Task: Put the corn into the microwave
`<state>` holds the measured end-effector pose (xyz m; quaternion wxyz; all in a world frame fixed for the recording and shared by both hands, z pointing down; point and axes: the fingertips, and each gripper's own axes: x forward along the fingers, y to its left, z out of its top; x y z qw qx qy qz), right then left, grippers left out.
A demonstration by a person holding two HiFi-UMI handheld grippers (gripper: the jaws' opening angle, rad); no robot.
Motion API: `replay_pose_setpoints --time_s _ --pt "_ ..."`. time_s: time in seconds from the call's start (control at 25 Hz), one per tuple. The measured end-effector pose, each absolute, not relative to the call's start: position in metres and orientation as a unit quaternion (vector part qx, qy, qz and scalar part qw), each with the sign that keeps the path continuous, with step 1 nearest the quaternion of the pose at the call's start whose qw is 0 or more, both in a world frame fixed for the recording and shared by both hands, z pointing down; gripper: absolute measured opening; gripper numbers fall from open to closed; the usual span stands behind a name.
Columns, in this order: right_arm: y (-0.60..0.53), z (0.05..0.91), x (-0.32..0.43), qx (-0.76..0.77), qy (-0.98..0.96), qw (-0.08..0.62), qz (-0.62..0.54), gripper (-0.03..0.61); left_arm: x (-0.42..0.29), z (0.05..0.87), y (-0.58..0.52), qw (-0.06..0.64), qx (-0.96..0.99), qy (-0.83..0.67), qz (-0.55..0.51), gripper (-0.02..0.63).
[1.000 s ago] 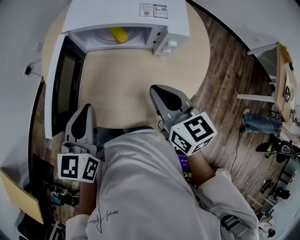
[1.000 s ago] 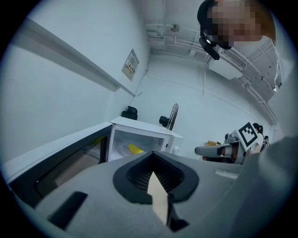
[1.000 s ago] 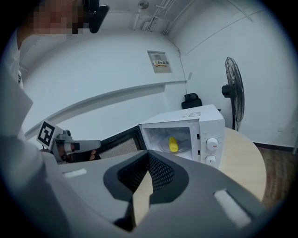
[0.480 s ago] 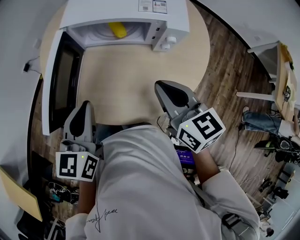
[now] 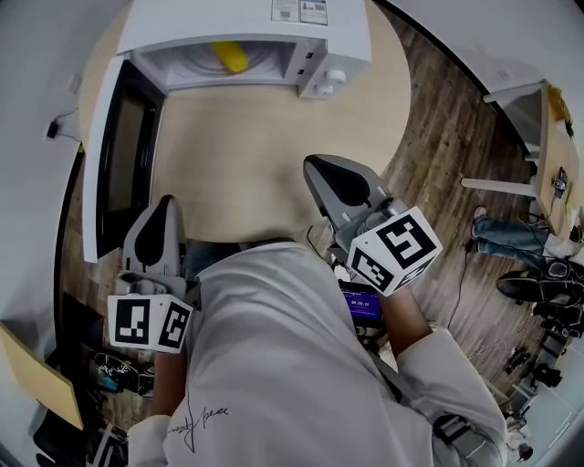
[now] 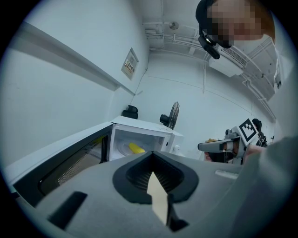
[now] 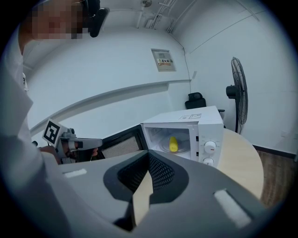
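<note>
The yellow corn [image 5: 230, 57] lies on the glass plate inside the white microwave [image 5: 246, 23], whose door [image 5: 119, 155] hangs wide open to the left. The same corn [image 7: 173, 143] shows through the opening in the right gripper view, and the corn [image 6: 136, 148] in the left gripper view. My left gripper [image 5: 167, 208] is shut and empty, held near the table's front edge beside the door. My right gripper [image 5: 324, 171] is shut and empty too, over the front of the round table [image 5: 274, 155]. Both are well short of the microwave.
The microwave's two knobs [image 5: 328, 84] face the front right. A standing fan [image 7: 238, 95] and a black chair [image 7: 195, 100] are behind the table. Wooden floor [image 5: 438, 164], another table [image 5: 525, 119] and cables lie to the right.
My right gripper has drifted slightly to the right. The left gripper, the corn and the microwave door stay as they were.
</note>
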<state>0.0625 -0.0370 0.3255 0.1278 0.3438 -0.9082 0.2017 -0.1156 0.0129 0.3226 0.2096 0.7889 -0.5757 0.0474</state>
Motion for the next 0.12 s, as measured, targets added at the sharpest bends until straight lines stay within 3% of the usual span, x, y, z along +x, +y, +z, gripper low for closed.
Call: replay_pose_setpoints --time_s 0.12 --pt "-0.0351 0.3248 0.0599 0.335 -0.911 0.130 0.200 0.011 -0.1146 0.3228 0.0128 0.211 0.790 -0.573 0.049 -0.005"
